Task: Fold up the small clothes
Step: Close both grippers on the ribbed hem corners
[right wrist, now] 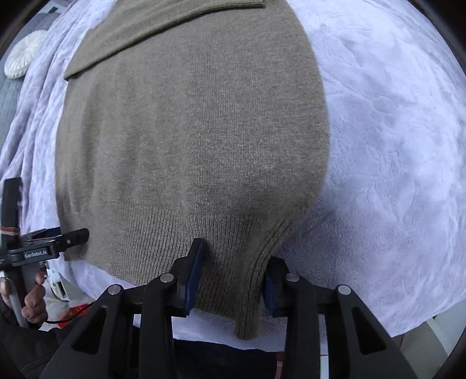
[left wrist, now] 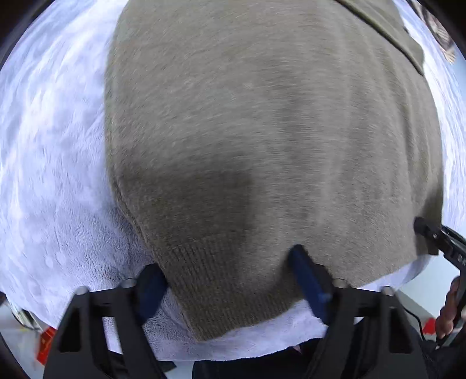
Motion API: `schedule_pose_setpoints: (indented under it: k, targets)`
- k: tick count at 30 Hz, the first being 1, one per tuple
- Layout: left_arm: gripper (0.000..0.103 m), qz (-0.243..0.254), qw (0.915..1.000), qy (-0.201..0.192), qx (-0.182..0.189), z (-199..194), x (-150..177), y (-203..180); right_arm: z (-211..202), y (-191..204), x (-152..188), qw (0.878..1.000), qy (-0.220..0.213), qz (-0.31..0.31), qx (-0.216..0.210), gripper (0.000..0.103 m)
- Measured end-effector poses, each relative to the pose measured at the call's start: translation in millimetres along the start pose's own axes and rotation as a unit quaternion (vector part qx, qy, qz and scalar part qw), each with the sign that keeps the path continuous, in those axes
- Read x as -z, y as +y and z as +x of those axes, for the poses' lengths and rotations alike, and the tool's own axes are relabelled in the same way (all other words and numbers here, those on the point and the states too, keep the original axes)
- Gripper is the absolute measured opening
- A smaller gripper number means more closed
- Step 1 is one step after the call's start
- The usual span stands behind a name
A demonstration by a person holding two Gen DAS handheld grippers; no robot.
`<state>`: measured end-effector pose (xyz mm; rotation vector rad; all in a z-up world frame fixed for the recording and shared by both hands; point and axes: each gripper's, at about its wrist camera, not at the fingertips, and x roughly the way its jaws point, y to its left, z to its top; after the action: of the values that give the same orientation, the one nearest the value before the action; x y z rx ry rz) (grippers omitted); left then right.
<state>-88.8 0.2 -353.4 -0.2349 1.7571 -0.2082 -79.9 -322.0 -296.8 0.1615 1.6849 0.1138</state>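
An olive-brown knitted sweater (left wrist: 247, 131) lies flat on a white fleece blanket (left wrist: 52, 145); it also fills the right wrist view (right wrist: 189, 140). My left gripper (left wrist: 230, 280) is open, its blue pads either side of the ribbed hem's left corner. My right gripper (right wrist: 233, 277) straddles the hem's right corner, one pad on top of the knit, the other at its edge, jaws partly closed around the cloth. A sleeve (right wrist: 163, 26) lies folded across the far part. Each gripper shows in the other's view: the right one (left wrist: 437, 239), the left one (right wrist: 58, 239).
The blanket (right wrist: 393, 145) stretches wide to the right and ends at a near edge (left wrist: 233, 352). A white ribbed round object (right wrist: 23, 58) sits far left on a grey surface. Red items (left wrist: 46, 344) lie below the blanket edge.
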Motion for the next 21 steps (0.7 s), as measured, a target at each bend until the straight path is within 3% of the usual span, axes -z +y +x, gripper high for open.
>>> schedule_pose_setpoints:
  k: [1, 2, 3, 4, 6, 21]
  targets:
    - [0.061, 0.001, 1.0, -0.002, 0.002, -0.8, -1.3, -3.1, 0.2, 4.9, -4.5, 1.0, 0.002, 0.0, -0.001, 0.039]
    - [0.05, -0.004, 0.9999, -0.003, 0.01, -4.7, -3.4, -3.1, -0.1, 8.0, -7.0, 1.0, 0.004, -0.003, -0.004, 0.032]
    - [0.035, -0.012, 0.9997, -0.005, 0.02, -10.8, -5.4, -1.9, -1.5, 10.5, -8.0, 1.0, 0.007, -0.009, -0.014, 0.023]
    - [0.028, -0.016, 0.9995, -0.008, 0.026, -21.9, -3.6, 4.2, -4.8, 13.6, -16.8, 1.0, 0.01, -0.012, -0.022, 0.008]
    - [0.012, -0.023, 0.999, -0.015, 0.035, -33.3, -10.2, 3.4, -6.3, 18.8, -18.5, 1.0, 0.009, -0.017, -0.023, 0.008]
    - [0.011, -0.017, 0.9921, -0.117, 0.043, -138.9, -6.4, 4.7, -78.9, -1.1, -21.3, 0.992, -0.089, 0.001, -0.091, 0.006]
